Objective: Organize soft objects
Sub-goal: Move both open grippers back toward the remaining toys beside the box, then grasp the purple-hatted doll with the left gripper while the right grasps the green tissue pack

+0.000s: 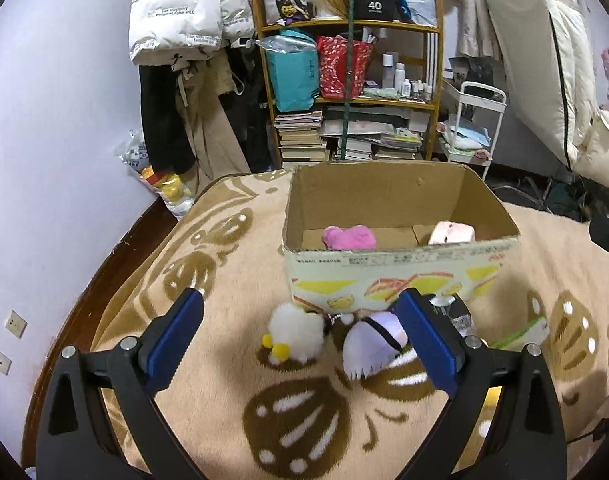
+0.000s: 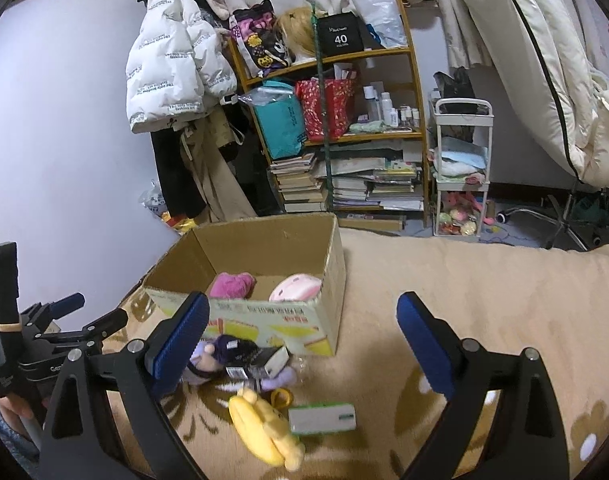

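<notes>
An open cardboard box (image 1: 400, 276) (image 2: 264, 316) stands on the patterned blanket. Inside lie a magenta plush (image 1: 349, 237) (image 2: 231, 284) and a pale pink plush (image 1: 451, 233) (image 2: 295, 287). In front of the box lie a white fluffy toy with yellow pompoms (image 1: 294, 334) and a lavender plush (image 1: 370, 344) (image 2: 202, 364). My left gripper (image 1: 300, 336) is open, hovering over these two toys. My right gripper (image 2: 304, 344) is open above a yellow plush (image 2: 264, 426), a green-edged white pack (image 2: 322, 420) and a black-and-white box (image 2: 260, 358).
A wooden shelf (image 1: 348, 64) (image 2: 332, 120) with bags, bottles and stacked books stands behind the bed, beside hanging coats (image 1: 184, 60) and a white cart (image 2: 462, 168). The left gripper's body and the hand holding it (image 2: 20, 360) appear at the right wrist view's left edge.
</notes>
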{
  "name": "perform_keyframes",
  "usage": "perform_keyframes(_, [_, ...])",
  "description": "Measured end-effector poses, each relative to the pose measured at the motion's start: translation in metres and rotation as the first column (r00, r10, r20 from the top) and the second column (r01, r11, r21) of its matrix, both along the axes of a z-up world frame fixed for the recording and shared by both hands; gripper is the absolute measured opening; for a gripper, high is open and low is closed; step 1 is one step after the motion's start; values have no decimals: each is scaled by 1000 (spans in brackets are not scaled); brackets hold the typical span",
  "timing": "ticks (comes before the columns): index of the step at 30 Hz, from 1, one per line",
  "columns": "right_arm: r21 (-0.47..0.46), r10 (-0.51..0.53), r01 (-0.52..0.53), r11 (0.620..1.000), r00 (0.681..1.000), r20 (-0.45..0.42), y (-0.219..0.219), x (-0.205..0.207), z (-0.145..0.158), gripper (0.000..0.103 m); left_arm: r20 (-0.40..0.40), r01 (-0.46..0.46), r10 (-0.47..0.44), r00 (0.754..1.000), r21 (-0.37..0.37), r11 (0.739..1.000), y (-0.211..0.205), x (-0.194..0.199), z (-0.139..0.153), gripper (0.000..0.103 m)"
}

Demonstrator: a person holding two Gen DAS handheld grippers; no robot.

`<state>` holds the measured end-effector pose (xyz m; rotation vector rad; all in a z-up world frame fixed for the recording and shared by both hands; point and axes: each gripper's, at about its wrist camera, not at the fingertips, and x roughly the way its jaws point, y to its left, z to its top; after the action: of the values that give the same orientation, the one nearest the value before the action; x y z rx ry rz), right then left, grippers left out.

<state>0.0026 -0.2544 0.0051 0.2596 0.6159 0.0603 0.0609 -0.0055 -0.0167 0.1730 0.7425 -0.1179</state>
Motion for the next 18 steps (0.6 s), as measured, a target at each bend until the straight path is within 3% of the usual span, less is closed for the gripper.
perform_keyframes(18, [-29,29,-34,999,987,-157,15,-14,-33,99,-98,54,-49,994,49,997,-14,-18,-16,97])
